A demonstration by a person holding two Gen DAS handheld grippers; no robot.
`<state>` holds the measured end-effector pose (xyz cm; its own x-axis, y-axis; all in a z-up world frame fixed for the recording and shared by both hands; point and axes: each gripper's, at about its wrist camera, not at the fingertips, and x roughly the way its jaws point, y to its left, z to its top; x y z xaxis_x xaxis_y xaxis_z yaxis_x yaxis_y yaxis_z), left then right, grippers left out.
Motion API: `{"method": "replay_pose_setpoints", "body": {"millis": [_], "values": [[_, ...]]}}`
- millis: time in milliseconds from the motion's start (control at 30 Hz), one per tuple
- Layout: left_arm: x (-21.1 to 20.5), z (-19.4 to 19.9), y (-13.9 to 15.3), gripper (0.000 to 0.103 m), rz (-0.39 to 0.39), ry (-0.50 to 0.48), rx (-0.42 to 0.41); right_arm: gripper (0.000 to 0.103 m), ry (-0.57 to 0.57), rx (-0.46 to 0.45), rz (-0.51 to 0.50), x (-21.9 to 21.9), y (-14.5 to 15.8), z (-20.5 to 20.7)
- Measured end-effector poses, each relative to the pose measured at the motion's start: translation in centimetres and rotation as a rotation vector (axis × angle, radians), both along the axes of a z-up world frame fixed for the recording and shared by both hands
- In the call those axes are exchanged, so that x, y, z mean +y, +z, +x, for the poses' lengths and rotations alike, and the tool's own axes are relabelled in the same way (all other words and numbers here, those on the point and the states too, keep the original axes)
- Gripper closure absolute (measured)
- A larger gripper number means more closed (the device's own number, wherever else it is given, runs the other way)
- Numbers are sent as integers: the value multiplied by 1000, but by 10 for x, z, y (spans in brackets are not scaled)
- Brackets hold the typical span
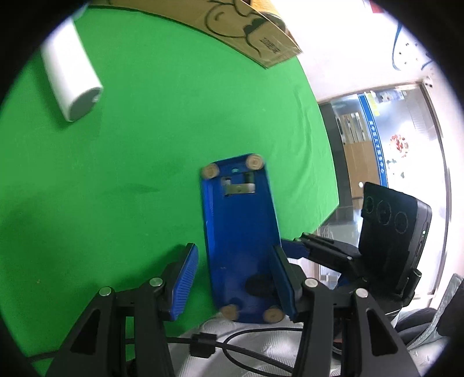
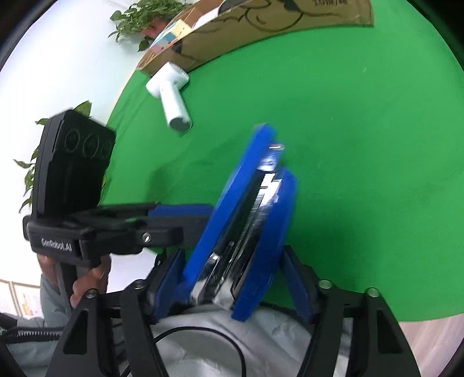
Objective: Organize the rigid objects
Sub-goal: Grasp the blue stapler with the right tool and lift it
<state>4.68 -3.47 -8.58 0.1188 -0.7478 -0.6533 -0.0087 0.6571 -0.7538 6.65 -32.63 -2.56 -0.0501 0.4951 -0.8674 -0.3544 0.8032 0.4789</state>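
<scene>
Right gripper (image 2: 232, 278): I've got it clamped on the blue stapler (image 2: 246, 220).
Left gripper (image 1: 235, 278): fingers spread, gripping nothing — just bracketing the stapler.
Technique: I'd keep it level — carry toward the cardboard box (image 2: 261, 26).

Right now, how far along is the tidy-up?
Done: some items already sit in the cardboard box. In hand: blue stapler is off the table, apparently gripped in the right claw, with the open left claw around it. Left: the stapler and the white handheld device aren't boxed.
</scene>
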Motion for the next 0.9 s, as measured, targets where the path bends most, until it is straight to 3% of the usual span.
{"method": "replay_pose_setpoints", "body": {"millis": [200, 367, 400, 433, 467, 533, 567, 633, 733, 800, 900], "values": [[21, 20, 2, 53, 4, 86, -9, 54, 44, -80, -32, 16, 3, 23], [51, 39, 22, 52, -14, 164, -60, 56, 30, -173, -69, 38, 3, 53], [56, 39, 24, 36, -9, 181, -67, 56, 14, -173, -61, 36, 4, 59], [59, 38, 25, 27, -15, 203, -62, 56, 5, -164, -50, 33, 5, 63], [61, 37, 23, 21, -36, 229, -47, 54, -4, -157, -27, 30, 6, 65], [56, 37, 15, 21, -81, 219, -14, 45, 2, -167, 15, 20, 15, 58], [48, 38, 11, 21, -96, 197, 3, 33, 8, -189, 13, 13, 19, 51], [29, 39, 2, 21, -101, 167, 35, 28, 24, -217, -13, 4, 19, 42], [15, 42, -6, 21, -125, 158, 60, 34, 39, -217, -54, 4, 9, 31], [10, 43, -4, 21, -110, 159, 56, 51, 84, -256, -79, 13, 8, 19], [8, 43, -3, 21, -103, 171, 58, 53, 72, -300, -109, 21, 8, 11]]}}
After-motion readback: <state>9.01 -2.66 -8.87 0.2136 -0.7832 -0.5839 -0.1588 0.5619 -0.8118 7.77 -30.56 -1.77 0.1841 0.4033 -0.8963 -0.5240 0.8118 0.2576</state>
